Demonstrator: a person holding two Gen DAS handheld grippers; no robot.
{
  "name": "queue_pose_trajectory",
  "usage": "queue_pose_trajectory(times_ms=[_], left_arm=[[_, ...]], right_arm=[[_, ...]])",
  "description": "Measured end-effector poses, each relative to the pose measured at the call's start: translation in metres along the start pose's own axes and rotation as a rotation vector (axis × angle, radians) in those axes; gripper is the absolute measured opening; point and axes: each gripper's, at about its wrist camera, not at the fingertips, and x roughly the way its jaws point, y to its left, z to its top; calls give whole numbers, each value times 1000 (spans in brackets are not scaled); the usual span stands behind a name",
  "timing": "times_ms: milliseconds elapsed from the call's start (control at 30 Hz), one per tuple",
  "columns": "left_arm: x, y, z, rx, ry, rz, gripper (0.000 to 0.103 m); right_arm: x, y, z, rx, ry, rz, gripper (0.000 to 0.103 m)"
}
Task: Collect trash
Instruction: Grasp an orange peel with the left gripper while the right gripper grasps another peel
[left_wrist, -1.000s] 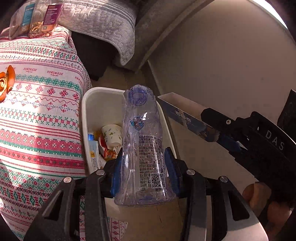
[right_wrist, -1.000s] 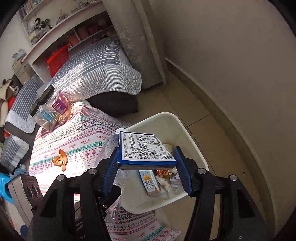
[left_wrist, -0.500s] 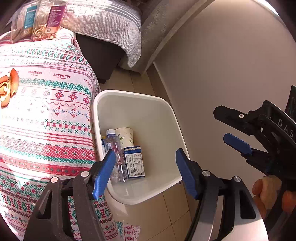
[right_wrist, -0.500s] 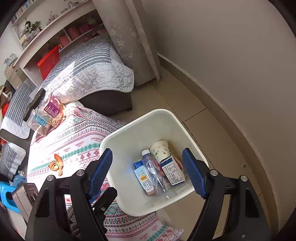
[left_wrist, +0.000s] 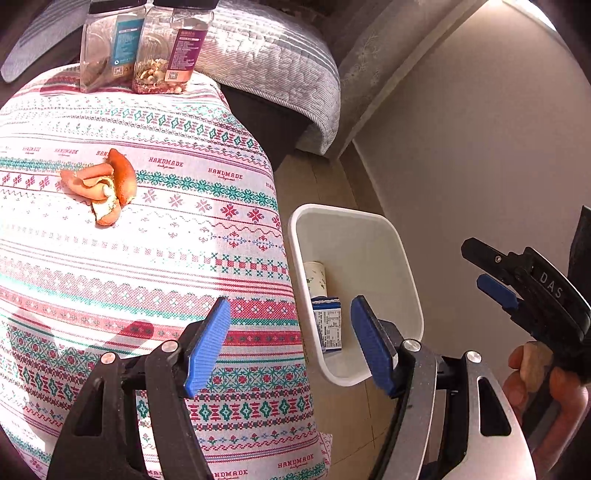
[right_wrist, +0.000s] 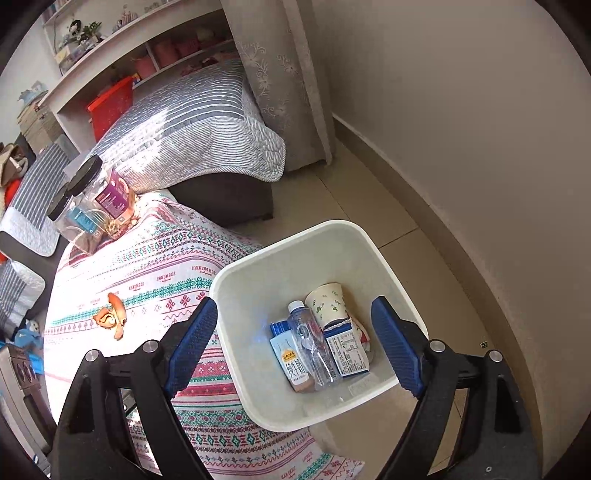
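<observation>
Several pieces of trash lie in the bottom of the white bin (right_wrist: 236, 280): a clear plastic bottle (right_wrist: 312, 343), a blue-and-white carton (right_wrist: 347, 350) touching its right side, a milk carton (right_wrist: 291, 360) on its left, and a paper cup (right_wrist: 327, 299) just beyond them. In the right wrist view the bottle lies on its side, its long axis running from the near wall toward the far wall with the white cap at the far end; both cartons lie roughly parallel to it, and the cup is tipped with its open mouth toward the far-left.

All of this sits below the right gripper (right_wrist: 295, 350), between its two blue pads, which are spread wide and hold nothing. One piece remains out on the patterned tablecloth (left_wrist: 147, 258): the orange peel (left_wrist: 103, 184), a curled heap well to the far left of the left gripper (left_wrist: 291, 347). That gripper hangs over the cloth's edge beside the bin, its pads also wide apart and bare.

Two clear jars (left_wrist: 147, 44) with dark lids stand at the cloth's far end, before a grey striped quilt (right_wrist: 192, 125).
</observation>
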Motion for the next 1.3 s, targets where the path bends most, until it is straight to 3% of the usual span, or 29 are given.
queue_pose_trajectory(times_ms=[533, 600, 700, 800, 1033, 1133, 1300], left_arm=[[-74, 100, 34, -88, -68, 130, 66], [-87, 129, 44, -154, -90, 173, 66], [-106, 176, 61, -279, -129, 170, 66], [-115, 199, 69, -309, -158, 198, 66], [-68, 195, 72, -270, -87, 162, 65], [-50, 182, 77, -212, -84, 170, 66], [-26, 172, 87, -198, -76, 121, 66]], right_arm=[[17, 58, -7, -128, 17, 10, 87], [19, 67, -9, -143, 25, 19, 87], [24, 84, -14, -180, 43, 51, 87], [28, 107, -19, -223, 67, 101, 87], [53, 161, -31, -314, 135, 163, 81], [67, 176, -33, -307, 170, 192, 74], [85, 195, -31, -295, 201, 235, 63]])
